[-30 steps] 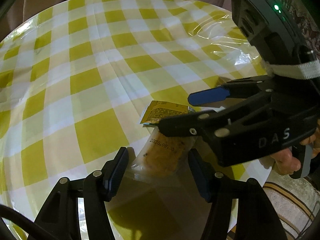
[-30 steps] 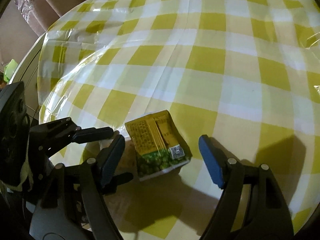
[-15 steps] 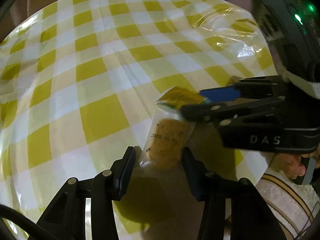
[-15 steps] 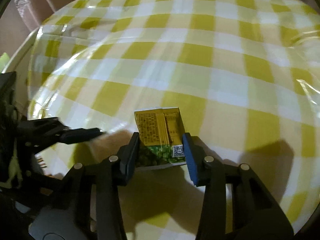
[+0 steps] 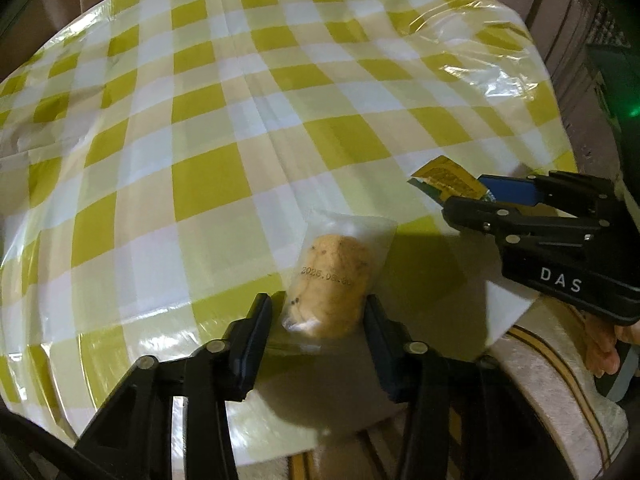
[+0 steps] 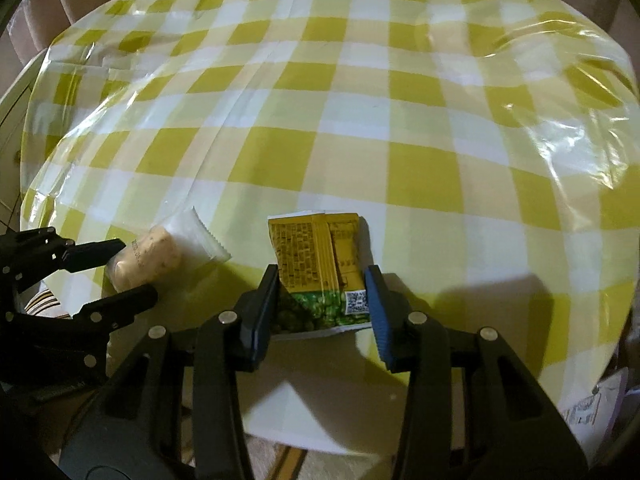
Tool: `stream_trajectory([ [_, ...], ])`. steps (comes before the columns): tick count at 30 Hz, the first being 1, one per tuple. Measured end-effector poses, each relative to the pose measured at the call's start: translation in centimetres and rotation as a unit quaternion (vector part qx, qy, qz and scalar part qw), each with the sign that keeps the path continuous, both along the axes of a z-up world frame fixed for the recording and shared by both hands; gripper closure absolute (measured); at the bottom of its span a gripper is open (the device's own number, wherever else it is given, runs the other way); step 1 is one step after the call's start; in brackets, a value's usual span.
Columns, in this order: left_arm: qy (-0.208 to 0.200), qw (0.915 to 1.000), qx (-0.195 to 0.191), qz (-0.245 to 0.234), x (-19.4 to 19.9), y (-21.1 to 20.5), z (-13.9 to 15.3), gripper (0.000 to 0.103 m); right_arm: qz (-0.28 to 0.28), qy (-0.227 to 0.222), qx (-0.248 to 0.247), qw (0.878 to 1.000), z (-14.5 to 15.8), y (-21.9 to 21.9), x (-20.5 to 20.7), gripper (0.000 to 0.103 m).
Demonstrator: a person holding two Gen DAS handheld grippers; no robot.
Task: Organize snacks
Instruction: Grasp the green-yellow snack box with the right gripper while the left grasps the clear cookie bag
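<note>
A clear packet with a tan cookie sits near the table's front edge, between the jaws of my left gripper. Those jaws are closing, and both pads touch the packet's sides. In the right wrist view the same cookie packet shows at the left in my left gripper. My right gripper is shut on the lower end of a yellow and green pea snack packet. To the right in the left wrist view, my right gripper holds that pea packet apart from the cookie.
The round table wears a yellow and white check cloth under clear plastic that wrinkles at the far right. Both grippers work at its near edge. A striped mat lies below, and a person's hand shows at the right.
My right gripper shut on the pea packet and carried it off to the right, away from the cookie packet. My left jaws narrowed around the cookie packet.
</note>
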State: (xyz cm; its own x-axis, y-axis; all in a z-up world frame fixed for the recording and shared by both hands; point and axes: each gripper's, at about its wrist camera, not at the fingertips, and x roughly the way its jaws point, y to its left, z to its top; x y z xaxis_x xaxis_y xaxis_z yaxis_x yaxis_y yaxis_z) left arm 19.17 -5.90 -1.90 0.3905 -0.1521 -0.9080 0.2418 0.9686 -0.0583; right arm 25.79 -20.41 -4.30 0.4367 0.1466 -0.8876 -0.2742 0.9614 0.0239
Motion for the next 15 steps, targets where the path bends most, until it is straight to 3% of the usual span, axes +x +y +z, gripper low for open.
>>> stream_trajectory([
  [7, 0.000, 1.0000, 0.003, 0.004, -0.9, -0.9, 0.3, 0.066, -0.017, -0.007, 0.007, 1.000, 0.9, -1.6, -2.0, 0.057],
  [15, -0.012, 0.9995, -0.028, -0.010, -2.9, -3.0, 2.1, 0.066, -0.053, -0.017, 0.019, 0.998, 2.3, -5.7, -5.2, 0.057],
])
